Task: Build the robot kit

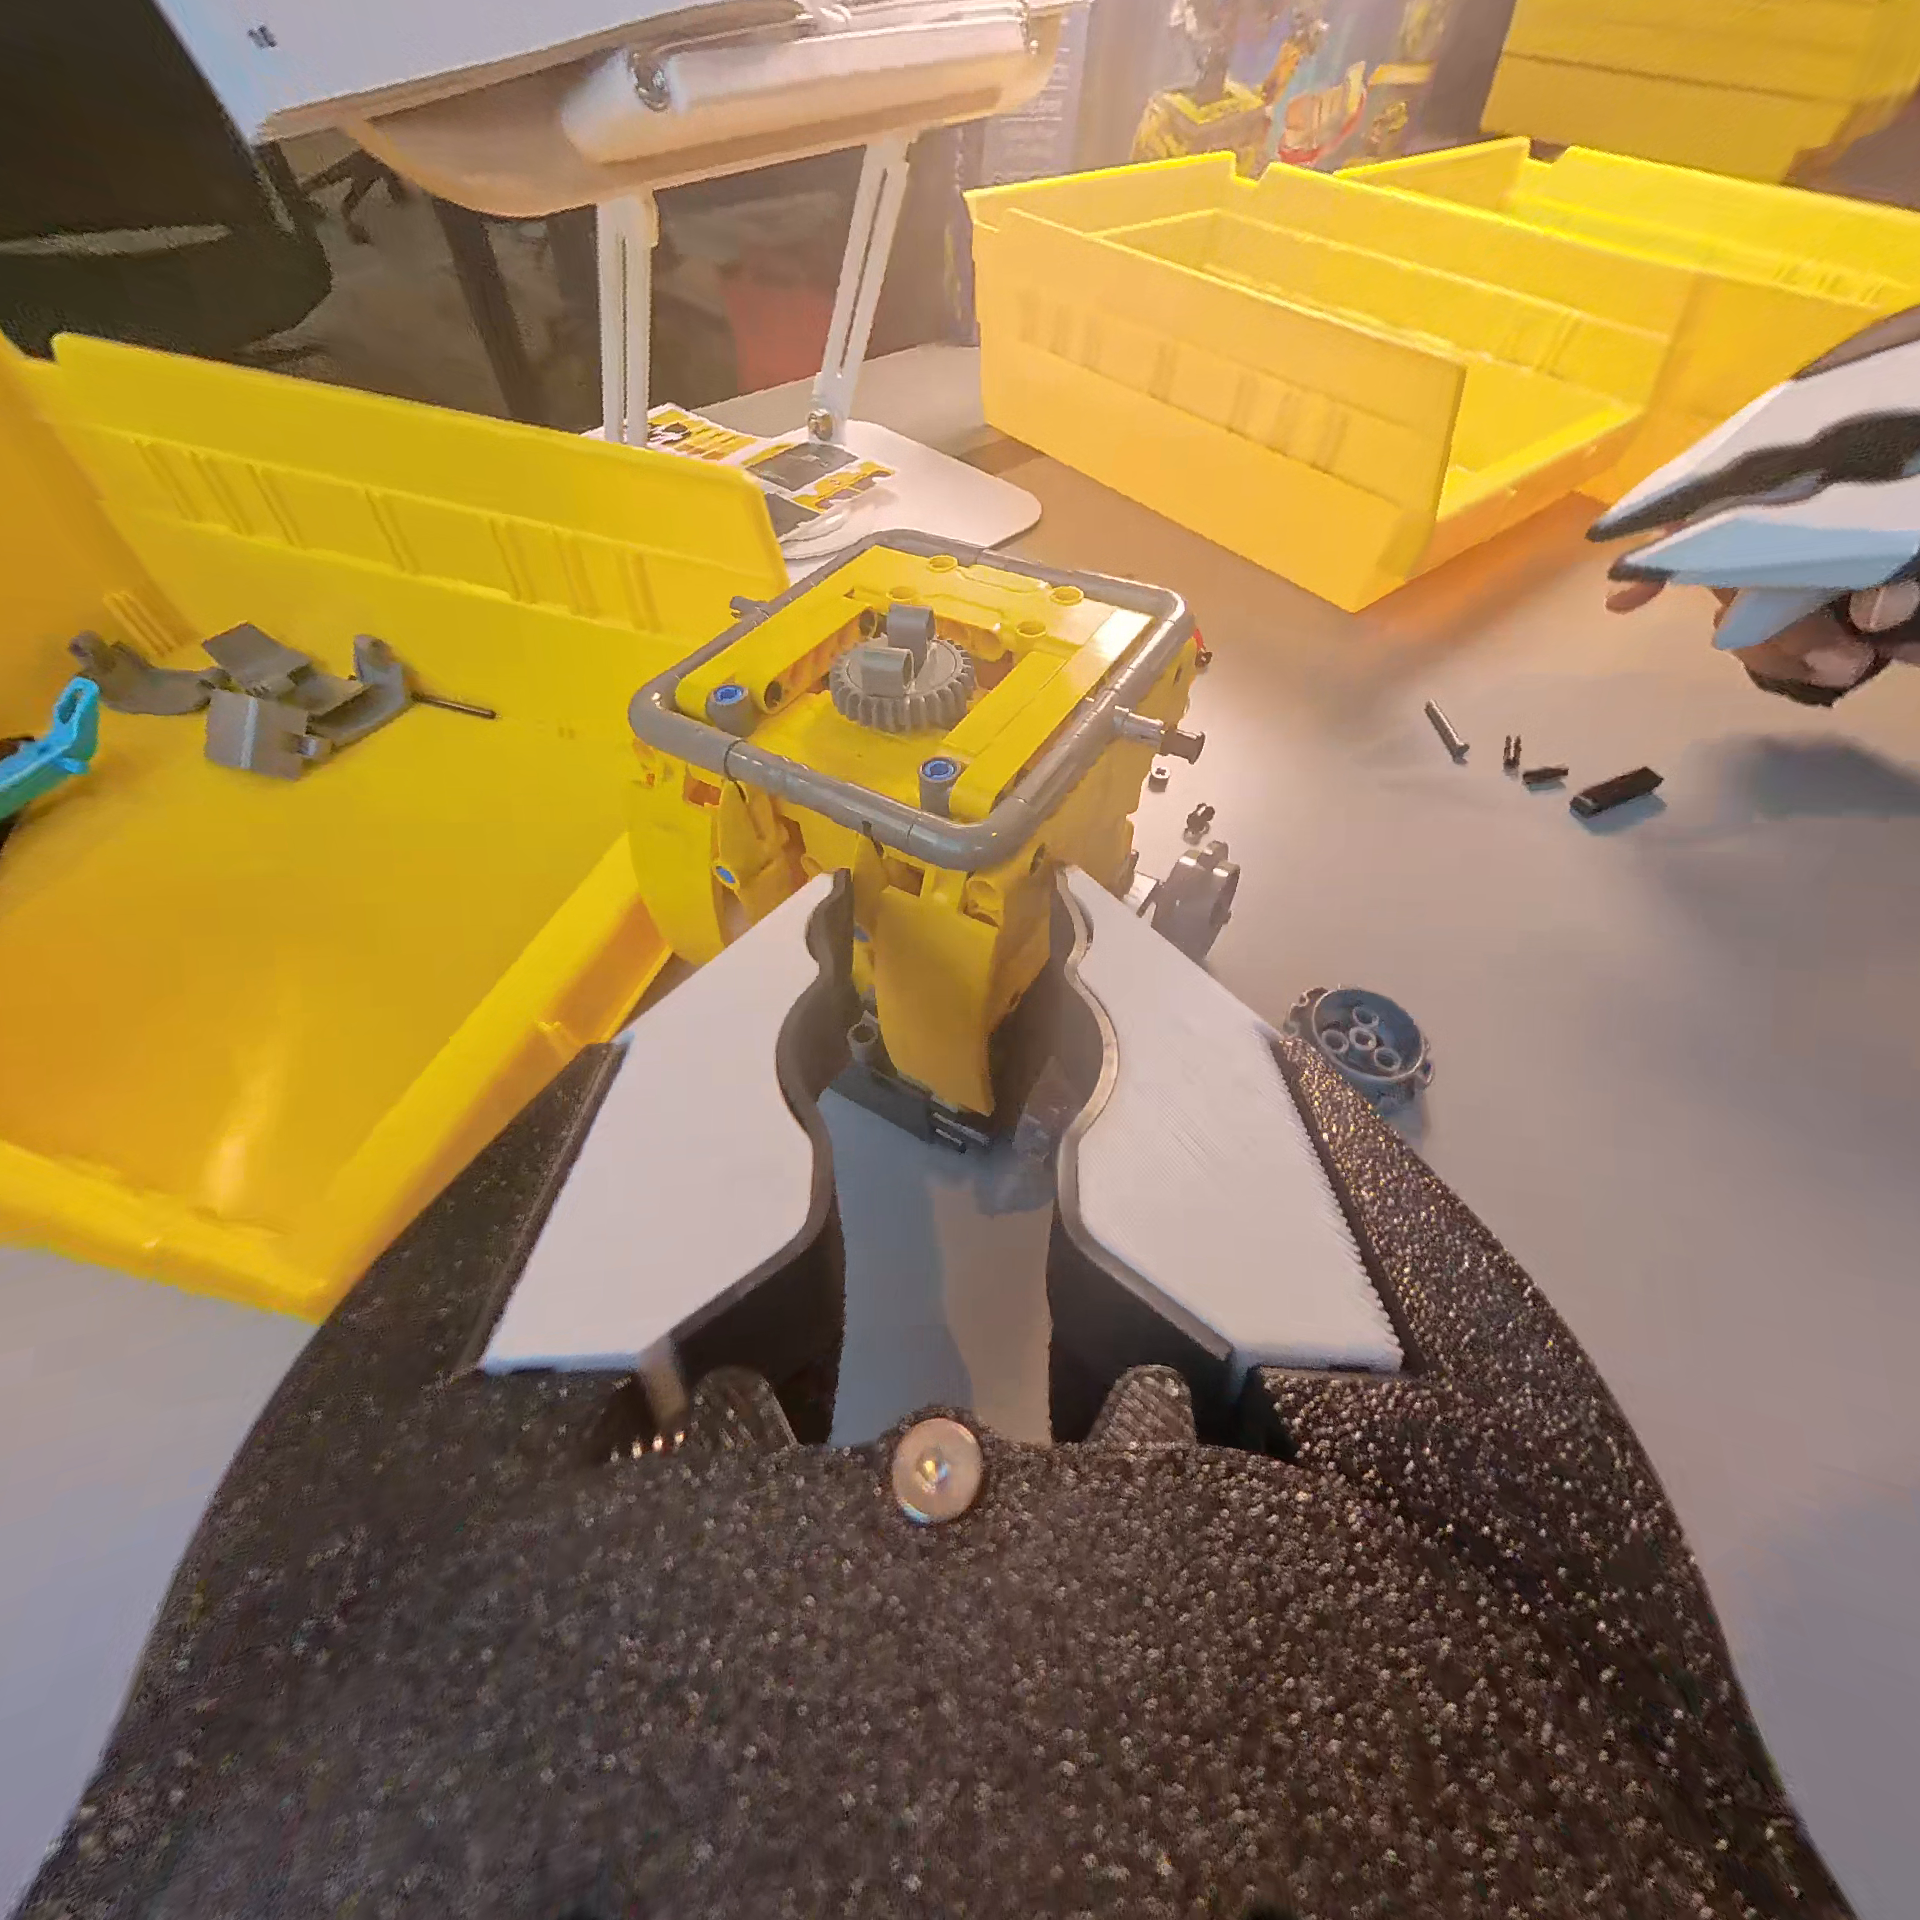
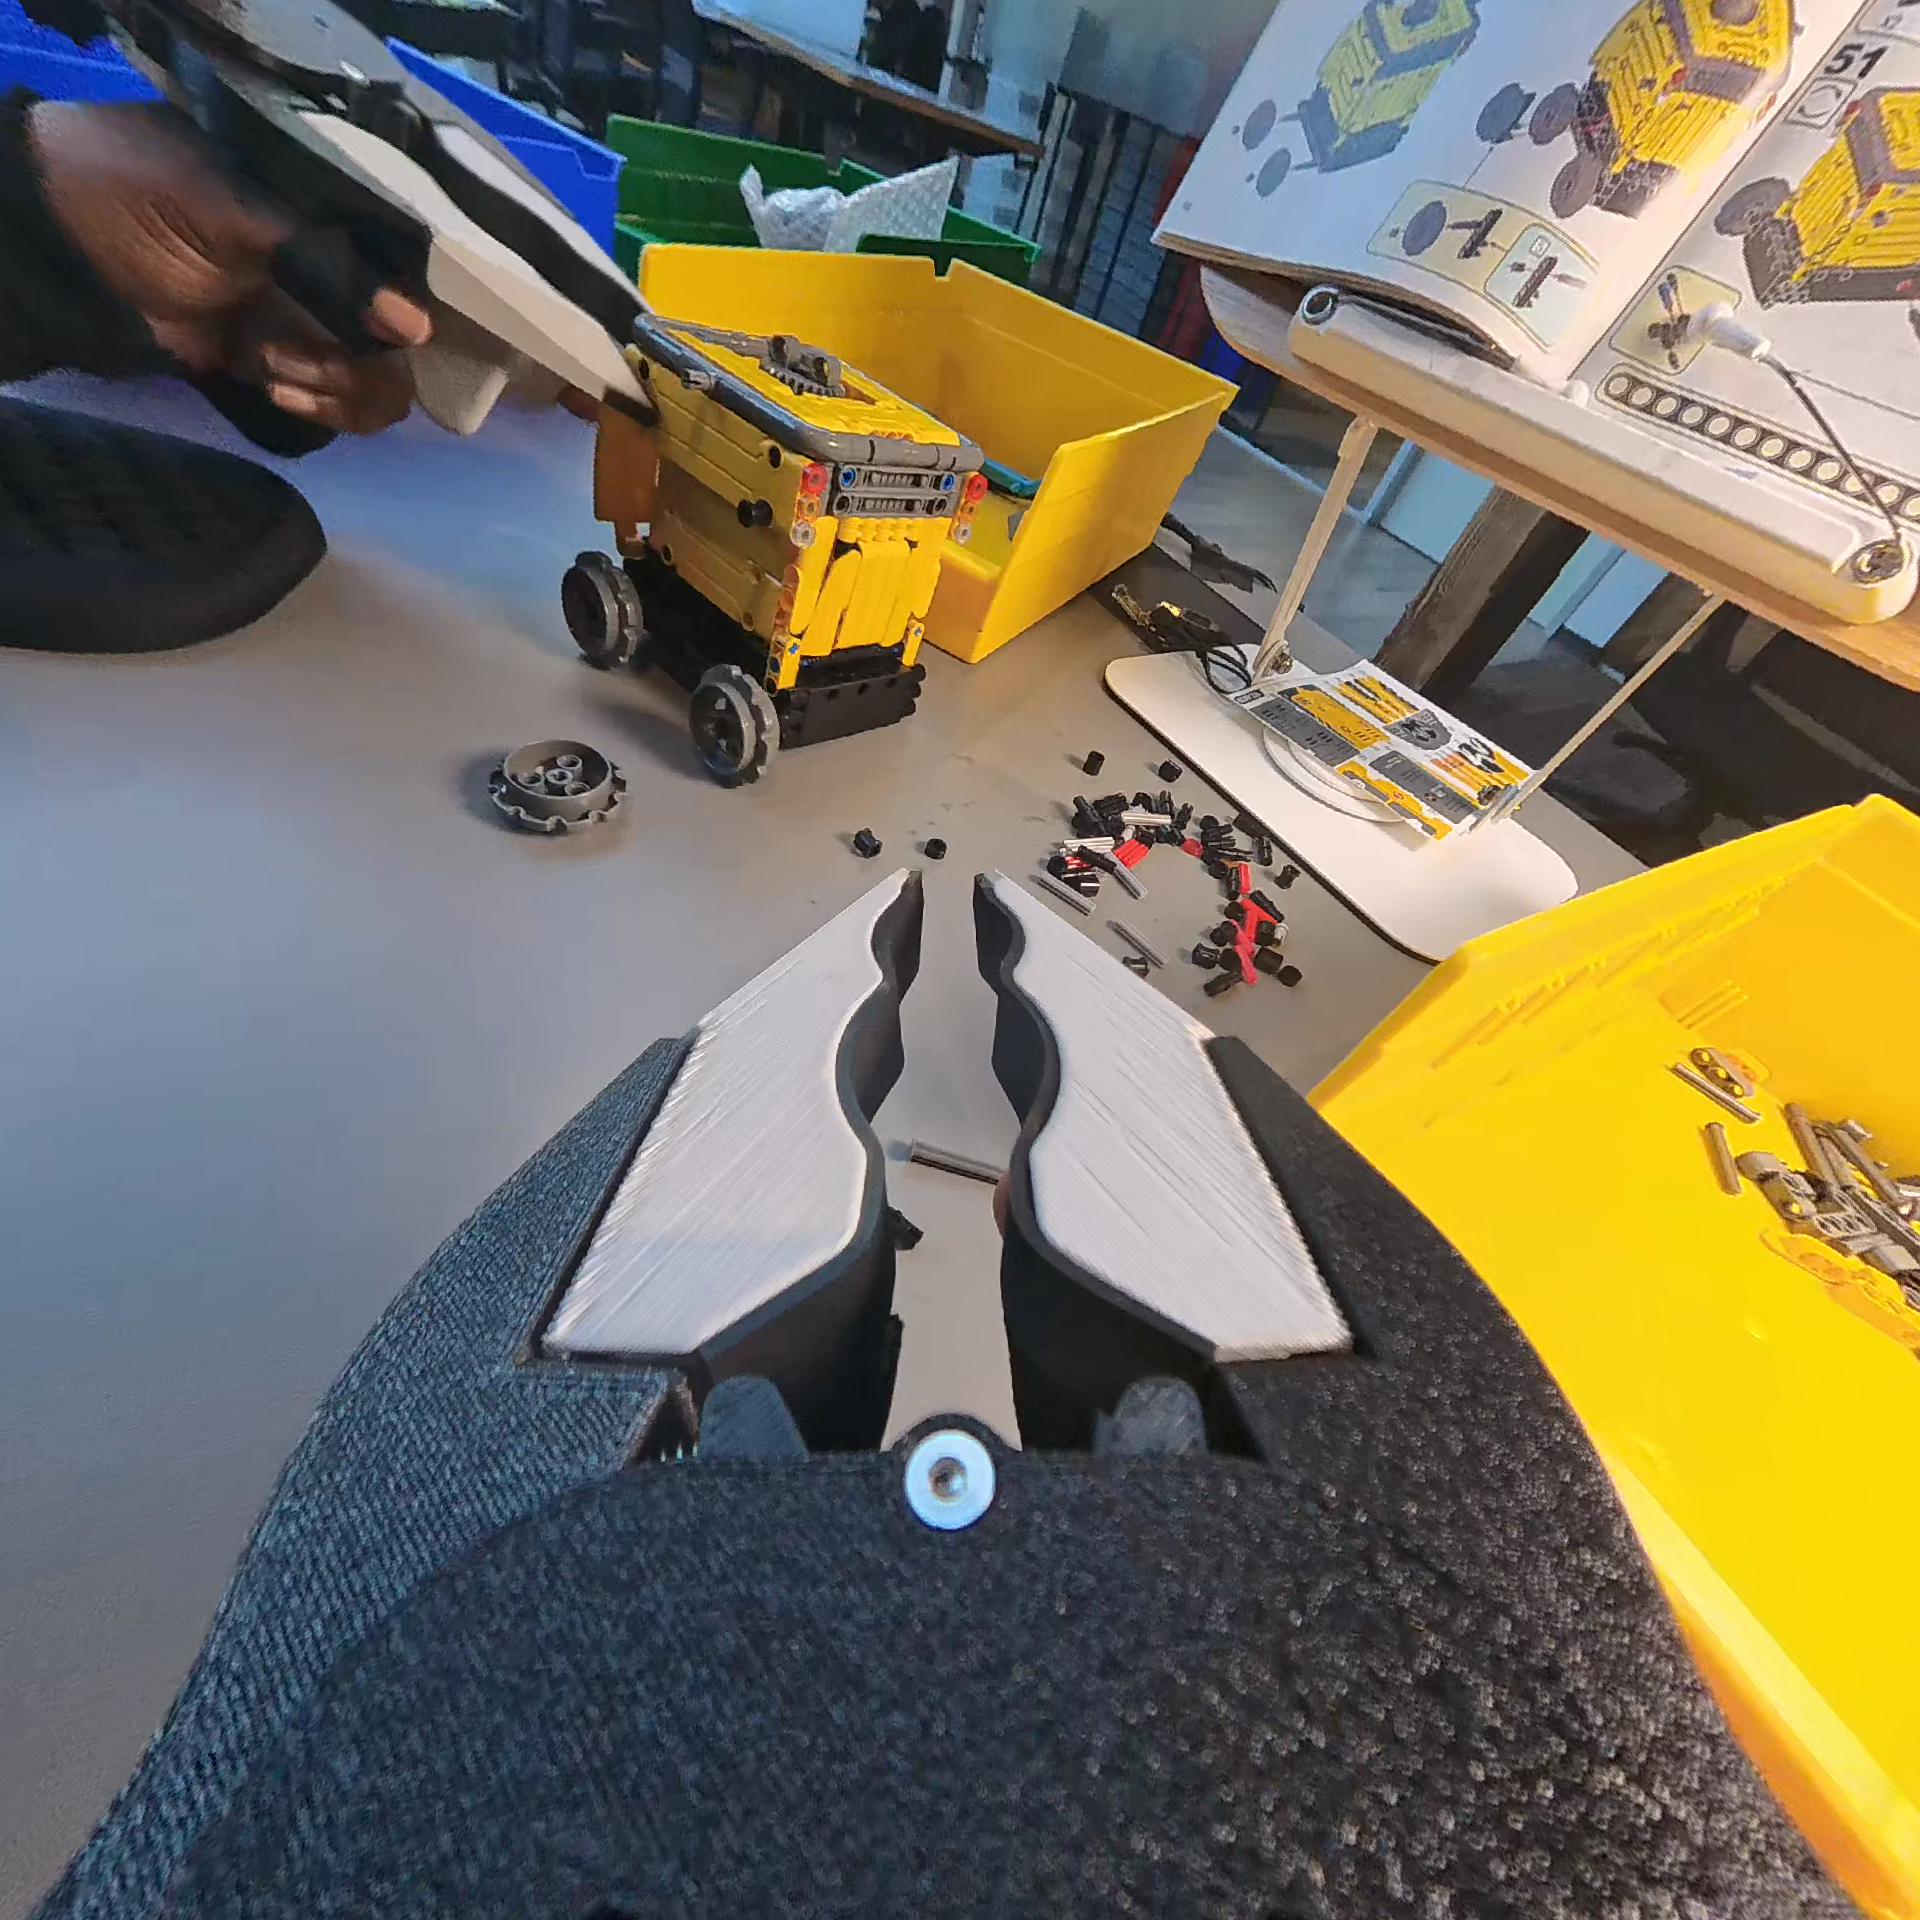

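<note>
While clamped, model [image 1: 914,790] near bin [image 1: 312,935].

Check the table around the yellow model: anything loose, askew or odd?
Yes. One grey wheel hub lies flat, detached, beside the yellow model. Small black and red pins lie scattered on the table, outside the yellow bins.

Wrist views, close, sharing yellow model [image 1: 914,790]
</note>
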